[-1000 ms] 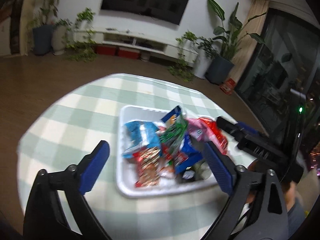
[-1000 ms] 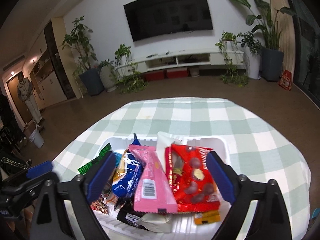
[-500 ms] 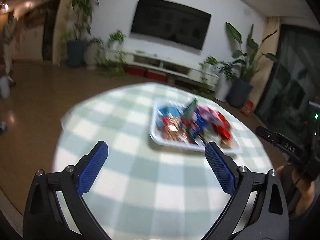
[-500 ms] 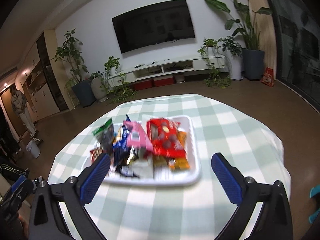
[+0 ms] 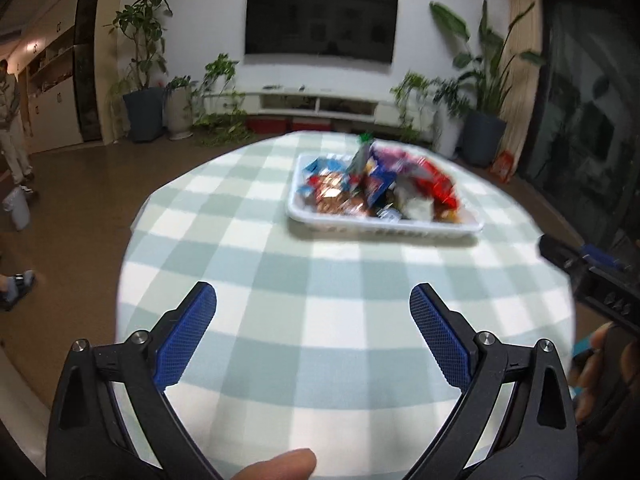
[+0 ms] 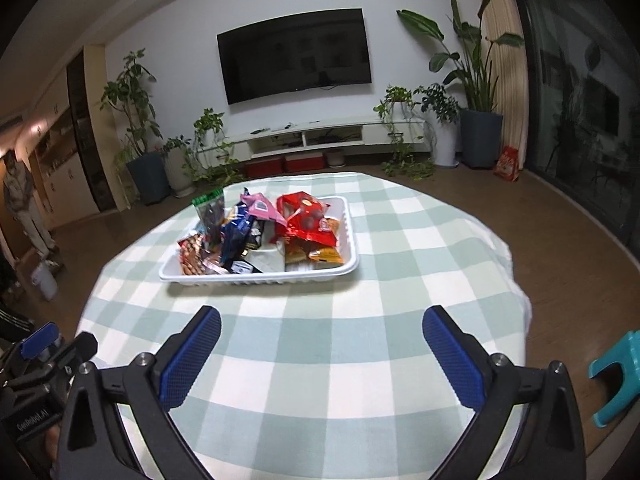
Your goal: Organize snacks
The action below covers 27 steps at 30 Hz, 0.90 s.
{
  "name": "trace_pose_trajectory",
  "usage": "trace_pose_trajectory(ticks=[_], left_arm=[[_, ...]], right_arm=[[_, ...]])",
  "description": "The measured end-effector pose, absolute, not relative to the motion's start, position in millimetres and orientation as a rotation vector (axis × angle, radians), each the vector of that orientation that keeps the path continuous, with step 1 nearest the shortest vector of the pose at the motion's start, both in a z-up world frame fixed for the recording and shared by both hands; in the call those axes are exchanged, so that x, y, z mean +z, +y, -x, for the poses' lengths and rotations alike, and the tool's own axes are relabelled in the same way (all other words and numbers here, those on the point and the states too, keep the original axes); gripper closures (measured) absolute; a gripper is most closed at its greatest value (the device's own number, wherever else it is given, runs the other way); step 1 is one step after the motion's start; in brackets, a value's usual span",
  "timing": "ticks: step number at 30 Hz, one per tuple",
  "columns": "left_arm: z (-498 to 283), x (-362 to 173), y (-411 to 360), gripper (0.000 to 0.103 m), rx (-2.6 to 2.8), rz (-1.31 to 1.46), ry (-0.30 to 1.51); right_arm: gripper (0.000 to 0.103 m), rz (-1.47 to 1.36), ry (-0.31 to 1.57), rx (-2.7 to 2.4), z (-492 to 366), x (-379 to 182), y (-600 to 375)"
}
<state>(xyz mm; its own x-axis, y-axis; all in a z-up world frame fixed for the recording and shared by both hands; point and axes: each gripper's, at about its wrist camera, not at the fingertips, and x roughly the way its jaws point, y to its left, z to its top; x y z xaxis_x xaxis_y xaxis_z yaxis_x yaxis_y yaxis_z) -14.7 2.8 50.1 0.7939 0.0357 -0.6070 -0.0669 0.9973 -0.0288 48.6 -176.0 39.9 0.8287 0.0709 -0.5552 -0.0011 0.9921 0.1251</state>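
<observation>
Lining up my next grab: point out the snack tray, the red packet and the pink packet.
snack tray (image 6: 256,277), right wrist view, front rim.
red packet (image 6: 301,218), right wrist view, middle of the wrapper.
pink packet (image 6: 261,209), right wrist view, upper face.

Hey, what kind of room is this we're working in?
Most likely a home living room: a wall-mounted TV above a low white media console, potted plants along the wall, and a round table in a checked cloth.

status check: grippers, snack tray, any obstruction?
Left gripper open, empty. Right gripper open, empty, jaws just widened. White tray piled with snack packets, on checked tablecloth, beyond both grippers. Nothing between.
</observation>
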Motion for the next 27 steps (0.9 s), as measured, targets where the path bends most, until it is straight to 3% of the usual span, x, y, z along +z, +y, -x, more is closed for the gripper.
trace_pose_trajectory(ticks=[9,27], left_arm=[[-3,30,15,0.005,0.115,0.080,0.791],[-9,25,8,0.005,0.082,0.073,0.809]], right_arm=[[0.000,-0.076,0.637,0.001,-50,28,-169],[0.000,-0.029,0.677,-0.002,-52,19,-157]])
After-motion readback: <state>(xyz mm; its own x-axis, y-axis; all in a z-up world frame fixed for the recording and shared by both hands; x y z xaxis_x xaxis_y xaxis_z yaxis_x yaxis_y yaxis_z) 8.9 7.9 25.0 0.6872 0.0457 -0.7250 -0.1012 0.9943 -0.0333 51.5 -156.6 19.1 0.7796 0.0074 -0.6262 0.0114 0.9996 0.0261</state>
